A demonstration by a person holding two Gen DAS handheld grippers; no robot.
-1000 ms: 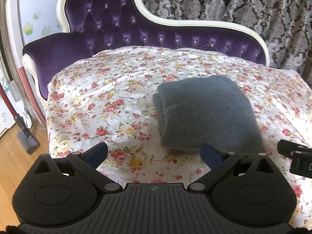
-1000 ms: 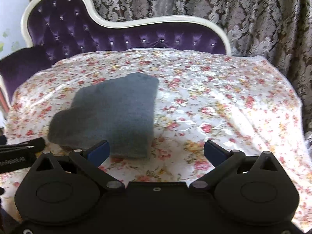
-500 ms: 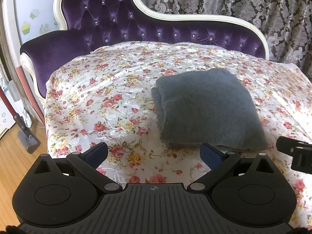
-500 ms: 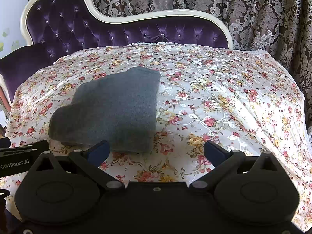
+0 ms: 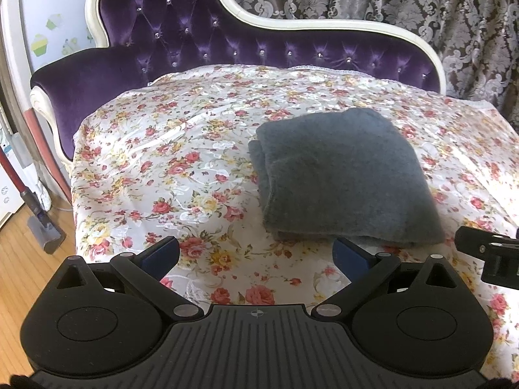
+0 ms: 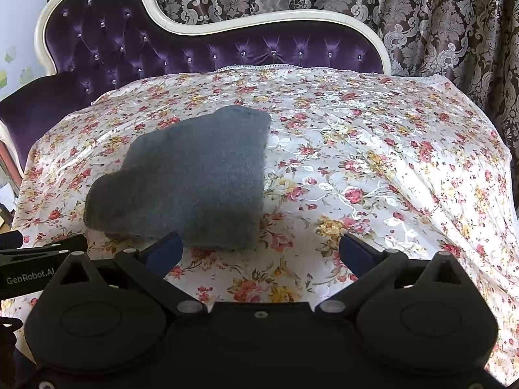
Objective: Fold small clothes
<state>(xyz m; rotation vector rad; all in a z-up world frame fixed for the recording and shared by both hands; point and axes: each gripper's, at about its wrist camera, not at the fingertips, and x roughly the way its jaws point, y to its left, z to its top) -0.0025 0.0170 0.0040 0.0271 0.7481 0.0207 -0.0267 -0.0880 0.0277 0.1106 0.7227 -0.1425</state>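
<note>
While unheld, folded garment (image 5: 343, 178) beyond spread jaws.

We see a plain dark grey folded garment (image 5: 343, 178) on a white cover (image 5: 181, 149) with red, pink and yellow flowers; behind the cover, purple tufted sofa back (image 5: 181, 32) with cream frame, brown-and-silver damask curtain (image 6: 438, 16); both grippers black with blue pads (image 5: 160, 254)
</note>
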